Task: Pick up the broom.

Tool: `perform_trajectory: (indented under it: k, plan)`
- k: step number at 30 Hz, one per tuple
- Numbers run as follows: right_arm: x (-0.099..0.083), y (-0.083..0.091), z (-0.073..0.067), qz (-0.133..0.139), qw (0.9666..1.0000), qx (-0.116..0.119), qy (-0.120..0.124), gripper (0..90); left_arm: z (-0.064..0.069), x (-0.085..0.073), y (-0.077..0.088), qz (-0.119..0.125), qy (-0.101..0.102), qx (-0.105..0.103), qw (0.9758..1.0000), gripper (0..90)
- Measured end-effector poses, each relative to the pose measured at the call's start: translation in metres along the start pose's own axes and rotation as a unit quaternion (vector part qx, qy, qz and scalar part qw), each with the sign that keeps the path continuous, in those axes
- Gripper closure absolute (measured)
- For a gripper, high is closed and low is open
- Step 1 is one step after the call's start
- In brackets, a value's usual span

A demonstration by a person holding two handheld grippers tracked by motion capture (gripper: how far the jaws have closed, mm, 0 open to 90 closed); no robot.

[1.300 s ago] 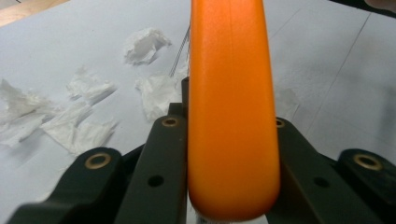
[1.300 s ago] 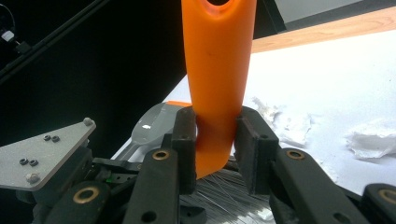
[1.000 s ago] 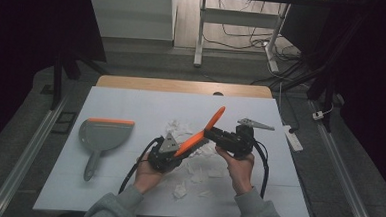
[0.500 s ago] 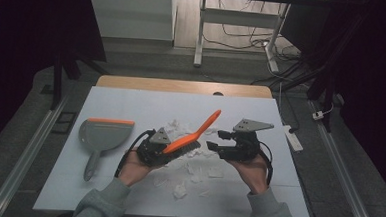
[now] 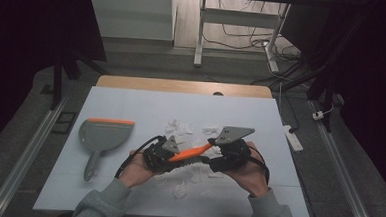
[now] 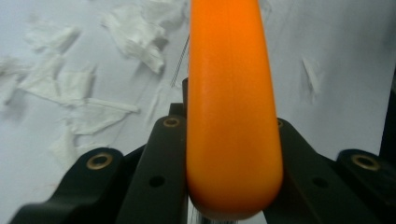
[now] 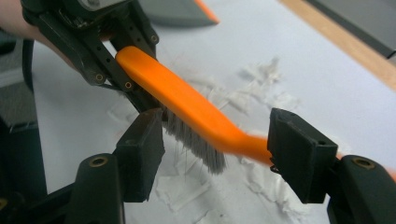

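An orange brush with grey bristles lies nearly level just above the white table top. My left gripper is shut on one end of it; in the left gripper view the orange body sits clamped between both jaws. My right gripper stands open at the other end, and the orange handle passes through the gap between its jaws. Torn white paper scraps lie scattered under and around the brush.
A grey dustpan with an orange edge lies flat on the table to the left, handle toward the near edge. More scraps lie near the front. A wooden strip runs along the far edge.
The brush has dropped from a steep upward tilt to almost level. My right gripper, apart from it half a second ago, has moved left so that its open jaws flank the handle.
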State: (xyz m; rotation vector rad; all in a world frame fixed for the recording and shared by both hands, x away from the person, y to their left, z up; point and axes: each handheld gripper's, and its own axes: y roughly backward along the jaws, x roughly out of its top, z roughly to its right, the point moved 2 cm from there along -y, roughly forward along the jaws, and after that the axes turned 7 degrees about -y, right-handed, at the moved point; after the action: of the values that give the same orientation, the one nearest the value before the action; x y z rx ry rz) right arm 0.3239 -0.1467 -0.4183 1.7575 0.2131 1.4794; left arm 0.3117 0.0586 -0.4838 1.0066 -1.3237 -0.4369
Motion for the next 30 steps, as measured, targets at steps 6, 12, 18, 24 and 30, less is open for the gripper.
perform_trajectory:
  k: [6, 12, 18, 24, 30]
  plan:
    - [-0.005, -0.018, -0.007, -0.053, 0.998, 0.009, 0.033, 37.8, 0.009, 0.005, -0.004, -0.018, -0.034, -0.005, 0.9992, 80.5]
    - [-0.01, -0.033, -0.013, -0.104, 0.9926, 0.023, 0.058, 43.0, 0.014, 0.008, -0.002, -0.02, -0.051, -0.012, 0.9984, 80.5]
    - [-0.014, -0.039, -0.015, -0.126, 0.9883, 0.019, 0.084, 54.5, 0.017, 0.009, -0.002, -0.021, -0.067, -0.019, 0.9974, 80.4]
    - [-0.018, -0.037, -0.02, -0.137, 0.9797, 0.031, 0.143, 63.8, 0.018, 0.009, 0.0, -0.006, -0.085, -0.021, 0.9961, 78.7]
    - [-0.015, -0.027, -0.02, -0.115, 0.982, 0.036, 0.146, 70.2, 0.011, 0.006, 0.016, 0.051, -0.064, 0.028, 0.9962, 55.3]
